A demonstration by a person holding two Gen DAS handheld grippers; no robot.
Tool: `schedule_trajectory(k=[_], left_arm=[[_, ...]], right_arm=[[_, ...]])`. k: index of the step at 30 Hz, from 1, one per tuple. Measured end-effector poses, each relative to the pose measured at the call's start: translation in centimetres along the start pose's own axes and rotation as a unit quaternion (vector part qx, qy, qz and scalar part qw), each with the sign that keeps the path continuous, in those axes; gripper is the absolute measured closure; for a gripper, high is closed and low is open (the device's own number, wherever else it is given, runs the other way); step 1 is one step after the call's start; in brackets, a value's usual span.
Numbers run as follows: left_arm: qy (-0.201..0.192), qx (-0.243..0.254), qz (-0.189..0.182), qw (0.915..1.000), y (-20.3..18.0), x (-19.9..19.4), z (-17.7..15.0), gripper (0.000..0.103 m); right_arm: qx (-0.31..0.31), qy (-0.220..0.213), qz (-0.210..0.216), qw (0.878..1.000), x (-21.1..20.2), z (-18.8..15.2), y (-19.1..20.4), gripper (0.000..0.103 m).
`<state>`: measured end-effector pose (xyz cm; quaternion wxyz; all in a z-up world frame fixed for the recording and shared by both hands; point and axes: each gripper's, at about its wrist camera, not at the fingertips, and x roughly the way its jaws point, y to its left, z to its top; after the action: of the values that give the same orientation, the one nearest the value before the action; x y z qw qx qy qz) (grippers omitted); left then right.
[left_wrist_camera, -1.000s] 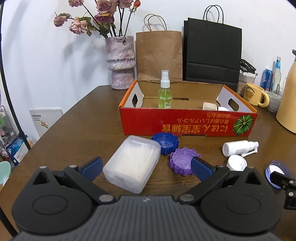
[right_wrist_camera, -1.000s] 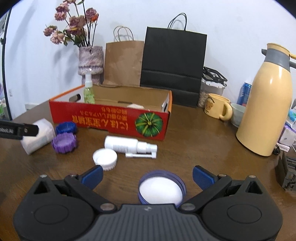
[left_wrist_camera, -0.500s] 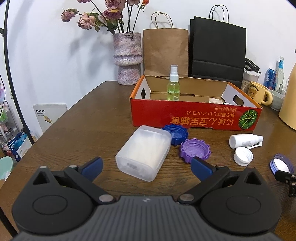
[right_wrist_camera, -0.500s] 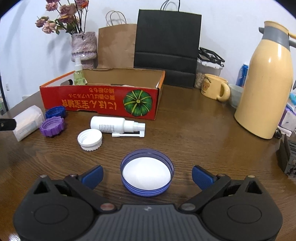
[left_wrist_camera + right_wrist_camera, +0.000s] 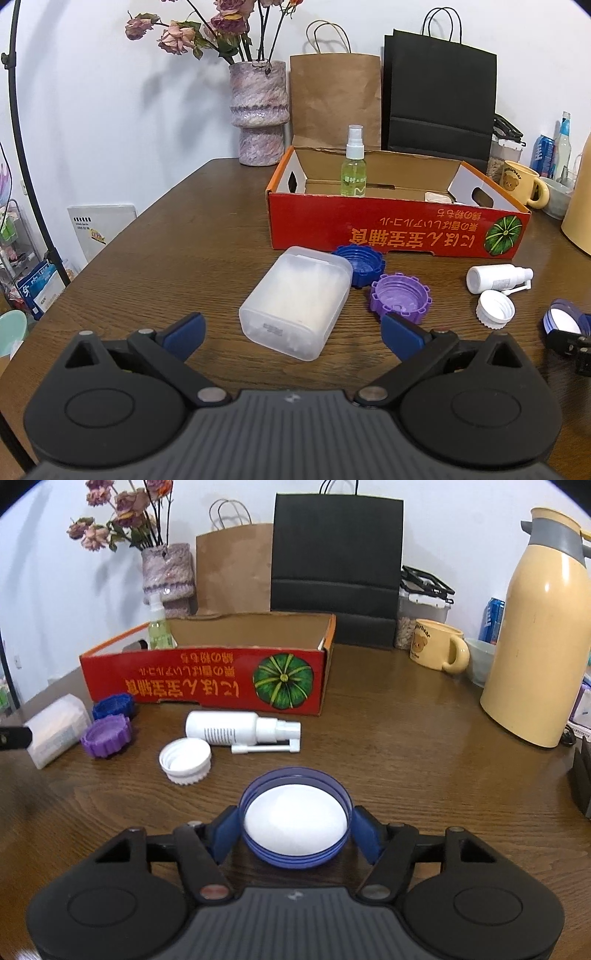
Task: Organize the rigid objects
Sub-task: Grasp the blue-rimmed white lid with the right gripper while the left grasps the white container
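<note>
- Our right gripper (image 5: 295, 829) has its jaws closed against opposite sides of a shallow blue lid with a white lining (image 5: 294, 821), open side up, low over the counter (image 5: 424, 746); we cannot tell whether the lid is lifted or resting on the wood.
- The side-on pinch suits a flat round thing: the rim is the only edge the jaws can catch.
- Our left gripper (image 5: 291, 332) has its jaws spread wide and grasps nothing; a clear plastic case (image 5: 295, 301) lies flat on the counter just ahead, between them, likely our next pick.
- Beside the case sit a purple cap (image 5: 400, 297) and a dark blue cap (image 5: 360, 263), both open side up, close together.
- Further right lie a white spray bottle (image 5: 236, 728) on its side and a white cap (image 5: 185, 755) just in front of it.
- Behind them all stands the red cardboard box (image 5: 207, 681), open at the top, with a green spray bottle (image 5: 354, 168) already upright inside; we judge it the collecting place, so the lid belongs there.
- Around the box stand a vase (image 5: 258, 110), paper bags (image 5: 336, 99), a yellow mug (image 5: 437, 650) and a cream thermos (image 5: 539, 627), apart from the work.
</note>
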<state>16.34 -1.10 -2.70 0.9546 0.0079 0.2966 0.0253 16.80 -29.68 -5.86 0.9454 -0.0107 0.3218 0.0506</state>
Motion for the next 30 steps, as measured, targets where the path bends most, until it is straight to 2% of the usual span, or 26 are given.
schedule_trajectory(k=[9,22,30], left_arm=[[0.004,0.006,-0.001,1.0000,0.6,1.2,0.4,0.000],[0.017,0.045,-0.003,0.9988,0.6,4.8,1.7,0.000],[0.028,0.034,-0.015,0.9989,0.9,6.5,1.5,0.000]], right_arm=[[0.001,-0.032,0.010,0.999,-0.1,0.7,1.4,0.038],[0.002,-0.052,0.013,0.999,0.6,1.4,3.2,0.038],[0.004,-0.061,0.012,0.998,0.9,1.3,3.8,0.038]])
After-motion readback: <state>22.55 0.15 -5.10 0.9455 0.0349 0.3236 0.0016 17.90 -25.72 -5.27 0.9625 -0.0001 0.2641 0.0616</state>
